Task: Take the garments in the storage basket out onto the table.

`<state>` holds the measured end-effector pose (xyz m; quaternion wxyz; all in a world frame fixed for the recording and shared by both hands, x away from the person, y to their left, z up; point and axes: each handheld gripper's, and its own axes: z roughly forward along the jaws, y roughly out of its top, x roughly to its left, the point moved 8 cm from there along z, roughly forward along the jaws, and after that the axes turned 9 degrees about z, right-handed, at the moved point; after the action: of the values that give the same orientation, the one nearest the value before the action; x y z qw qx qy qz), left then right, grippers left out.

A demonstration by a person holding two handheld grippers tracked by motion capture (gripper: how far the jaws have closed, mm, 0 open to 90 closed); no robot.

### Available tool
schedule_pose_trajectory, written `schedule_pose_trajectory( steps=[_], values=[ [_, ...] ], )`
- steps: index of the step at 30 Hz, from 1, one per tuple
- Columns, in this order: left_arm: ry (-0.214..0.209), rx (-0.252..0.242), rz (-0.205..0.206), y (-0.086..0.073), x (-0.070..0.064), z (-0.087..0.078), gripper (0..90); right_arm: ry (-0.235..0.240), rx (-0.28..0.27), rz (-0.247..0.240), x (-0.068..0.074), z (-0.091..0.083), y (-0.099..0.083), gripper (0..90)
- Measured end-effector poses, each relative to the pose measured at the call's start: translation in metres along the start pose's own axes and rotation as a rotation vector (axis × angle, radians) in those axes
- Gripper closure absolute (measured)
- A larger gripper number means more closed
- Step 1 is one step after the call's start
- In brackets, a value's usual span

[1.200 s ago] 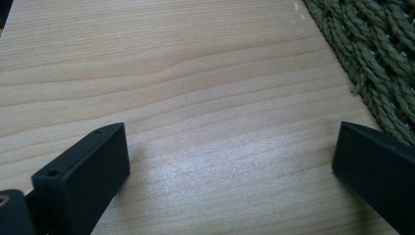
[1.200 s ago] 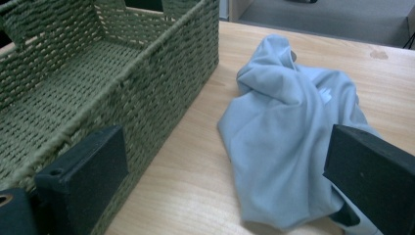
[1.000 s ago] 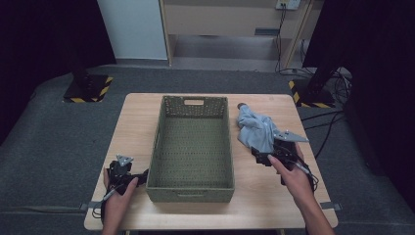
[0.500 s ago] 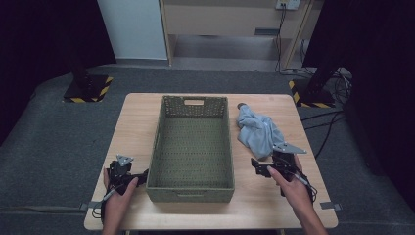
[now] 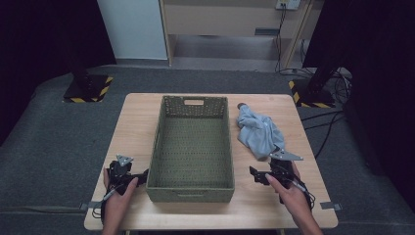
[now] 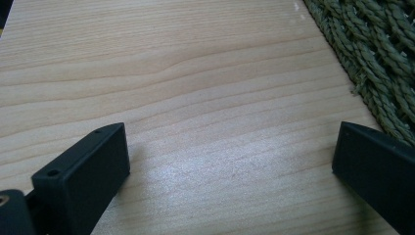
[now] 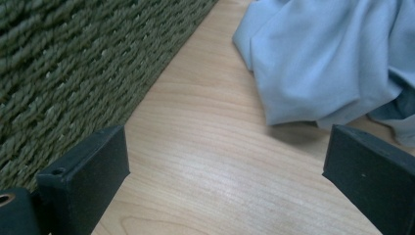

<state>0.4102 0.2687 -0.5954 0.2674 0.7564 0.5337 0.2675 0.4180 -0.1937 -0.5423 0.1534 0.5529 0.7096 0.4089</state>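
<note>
Green woven basket (image 5: 192, 142) mid-worktop (image 5: 137, 115), nothing inside.
Blue cloth (image 5: 258, 133) lies right of it. Right gripper (image 5: 258, 175), jaws apart, near the cloth; left gripper (image 5: 139, 177) open too. Grey floor around.

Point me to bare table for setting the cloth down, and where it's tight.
Free: the wood left of the basket, ahead of the left gripper, and the far right corner beyond the cloth. The basket's inside is bare too. Tight: the strip between basket and cloth, where the right gripper sits.
</note>
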Motion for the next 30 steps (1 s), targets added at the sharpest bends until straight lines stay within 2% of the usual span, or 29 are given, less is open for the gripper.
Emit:
schedule_pose_trajectory(
  steps=[5, 14, 30],
  values=[
    [0.000, 0.000, 0.000, 0.000, 0.000, 0.000, 0.0, 0.010, 0.011, 0.020, 0.002, 0.003, -0.007, 2.8],
    [0.000, 0.000, 0.000, 0.000, 0.000, 0.000, 0.0, 0.019, 0.043, 0.019, 0.008, 0.013, -0.023, 3.0],
    [0.000, 0.000, 0.000, 0.000, 0.000, 0.000, 0.0, -0.026, 0.088, -0.014, 0.009, 0.032, -0.036, 2.7]
  ],
)
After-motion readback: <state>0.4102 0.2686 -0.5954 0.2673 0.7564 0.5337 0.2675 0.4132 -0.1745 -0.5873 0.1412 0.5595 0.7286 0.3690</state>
